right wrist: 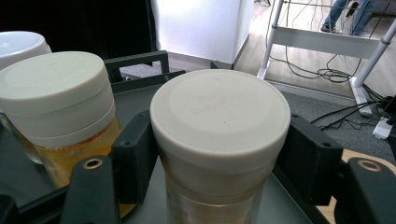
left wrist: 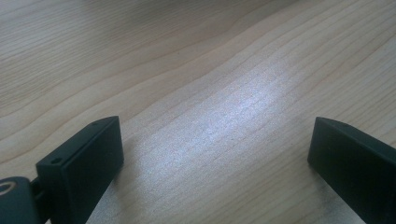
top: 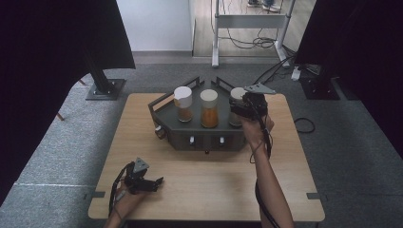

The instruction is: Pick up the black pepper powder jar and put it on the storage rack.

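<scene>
A dark grey rack [top: 167, 112] at the back middle of the wooden table [top: 204, 190] carries three spice jars with pale lids. My right gripper [top: 237, 110] is shut on the rightmost jar [top: 234, 97], [right wrist: 219, 135], its black jaws pressing the glass just under the lid. The middle jar [top: 209, 108], [right wrist: 58, 105] holds orange powder; the left jar [top: 183, 103] holds brownish spice. Whether the gripped jar rests on the rack floor I cannot tell. My left gripper [top: 153, 182], [left wrist: 217, 156] lies low over the table's near left part, open, with bare wood between its jaws.
The rack has raised rails at its back corners [top: 199, 81] and small knobs on its front face [top: 192, 140]. A black stand base [top: 105, 89] sits on the grey carpet at the far left, and a white frame with cables [top: 249, 28] stands behind the table.
</scene>
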A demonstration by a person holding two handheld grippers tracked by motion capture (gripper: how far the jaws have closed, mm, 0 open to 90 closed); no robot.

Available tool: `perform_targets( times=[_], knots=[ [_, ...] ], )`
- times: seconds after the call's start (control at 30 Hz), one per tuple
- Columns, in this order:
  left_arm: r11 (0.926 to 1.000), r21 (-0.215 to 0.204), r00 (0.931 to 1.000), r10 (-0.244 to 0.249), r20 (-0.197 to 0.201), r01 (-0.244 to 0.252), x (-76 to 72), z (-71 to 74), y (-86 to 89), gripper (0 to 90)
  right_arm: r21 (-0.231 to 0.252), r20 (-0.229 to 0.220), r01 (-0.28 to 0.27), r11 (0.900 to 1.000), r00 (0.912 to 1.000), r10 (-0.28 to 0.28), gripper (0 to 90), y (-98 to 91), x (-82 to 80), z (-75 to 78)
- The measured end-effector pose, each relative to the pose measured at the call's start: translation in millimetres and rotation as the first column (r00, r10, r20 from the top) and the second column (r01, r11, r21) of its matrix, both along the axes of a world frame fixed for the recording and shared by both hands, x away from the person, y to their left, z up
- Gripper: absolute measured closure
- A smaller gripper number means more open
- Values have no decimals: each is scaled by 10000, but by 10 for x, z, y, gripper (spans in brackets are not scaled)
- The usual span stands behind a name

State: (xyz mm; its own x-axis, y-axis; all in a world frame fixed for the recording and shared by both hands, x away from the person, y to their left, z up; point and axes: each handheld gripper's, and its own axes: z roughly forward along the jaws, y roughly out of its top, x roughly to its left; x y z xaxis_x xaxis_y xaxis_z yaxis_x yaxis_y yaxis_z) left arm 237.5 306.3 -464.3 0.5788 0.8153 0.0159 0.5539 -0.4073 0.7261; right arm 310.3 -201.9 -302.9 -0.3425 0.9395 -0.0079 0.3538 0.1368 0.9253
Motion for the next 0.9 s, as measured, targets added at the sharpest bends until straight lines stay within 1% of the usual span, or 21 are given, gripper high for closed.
perform_targets(
  times=[0.17, 0.33, 0.53, 0.73, 0.8, 0.87, 0.9],
  knots=[
    [10000, 0, 10000, 0, 4, 0, 0, -1, 0, 33, 28, -45, -16, 10000, 10000, 16, 336, 0, 30, -29],
    [10000, -1, 10000, -9, 2, 9, 0, -1, 1, 33, 207, 33, -43, 9998, 10000, 42, 335, -34, 38, -69],
    [10000, 1, 10000, -11, 3, 11, 0, -1, 0, 33, 394, 11, 0, 9992, 10000, -1, 334, -65, 40, -87],
    [10000, -3, 10000, -13, 3, 13, 0, -1, 1, 33, 424, 14, -77, 9991, 10000, 77, 331, -80, 51, -93],
    [10000, 2, 10000, -13, 3, 13, 0, -1, 0, 33, 535, 18, -106, 9985, 9999, 106, 315, -101, 59, -103],
    [10000, 0, 10000, -14, 4, 14, 0, -1, 1, 33, 724, 49, -286, 9970, 9996, 283, 252, -138, 76, -117],
    [10000, 0, 10000, -13, 5, 13, 0, -1, 0, 33, 711, 50, -320, 9970, 9995, 318, 221, -137, 82, -112]
  ],
)
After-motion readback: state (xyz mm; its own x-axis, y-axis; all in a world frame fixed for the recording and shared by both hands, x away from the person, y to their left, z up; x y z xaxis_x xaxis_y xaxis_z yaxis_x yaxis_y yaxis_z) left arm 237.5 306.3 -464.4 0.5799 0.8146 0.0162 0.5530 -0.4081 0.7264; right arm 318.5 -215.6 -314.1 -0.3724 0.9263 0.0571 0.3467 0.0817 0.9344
